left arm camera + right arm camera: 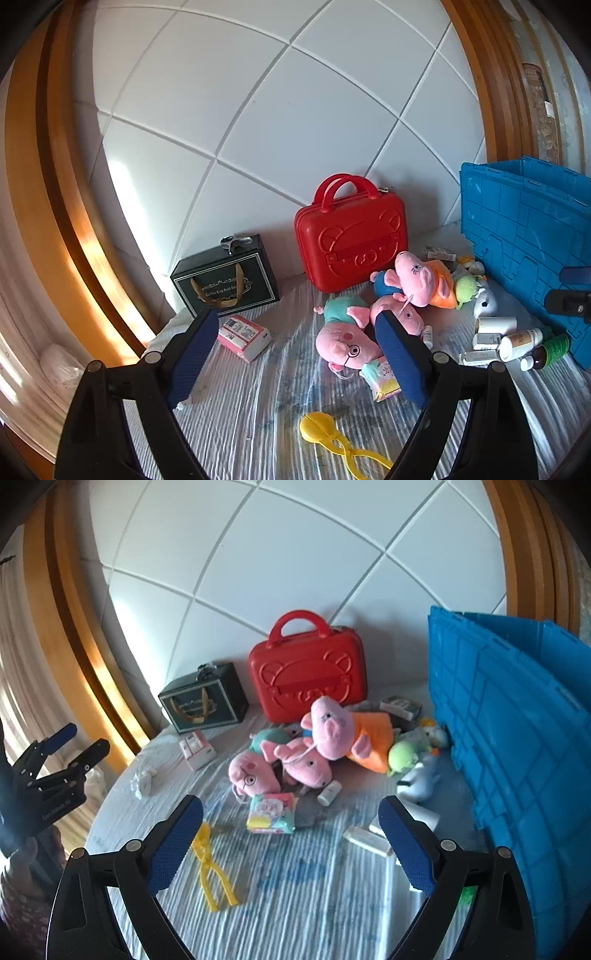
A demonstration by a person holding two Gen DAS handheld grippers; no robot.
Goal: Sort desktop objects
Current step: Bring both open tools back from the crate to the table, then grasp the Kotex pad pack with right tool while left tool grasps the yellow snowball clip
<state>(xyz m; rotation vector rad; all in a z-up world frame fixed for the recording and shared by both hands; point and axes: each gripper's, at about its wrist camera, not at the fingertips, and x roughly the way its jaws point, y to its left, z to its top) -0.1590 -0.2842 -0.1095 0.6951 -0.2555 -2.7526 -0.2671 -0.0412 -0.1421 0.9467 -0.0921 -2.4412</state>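
A heap of pink pig plush toys (369, 321) (295, 749) lies mid-table in front of a red toy suitcase (351, 236) (306, 675). A pastel packet (271, 812) (380, 376), yellow plastic tongs (340, 443) (210, 867), a pink-white box (243, 336) (195, 751) and several bottles (517, 343) lie around them. My left gripper (295, 358) is open and empty above the table, and it also shows at the left edge of the right wrist view (79, 744). My right gripper (291, 845) is open and empty, hovering before the packet.
A big blue crate (528, 236) (517, 738) stands on the right. A dark gift box (225, 280) (203, 701) sits at the back left by the white padded wall. A green plush (402, 755) and a grey plush (421, 779) lie near the crate.
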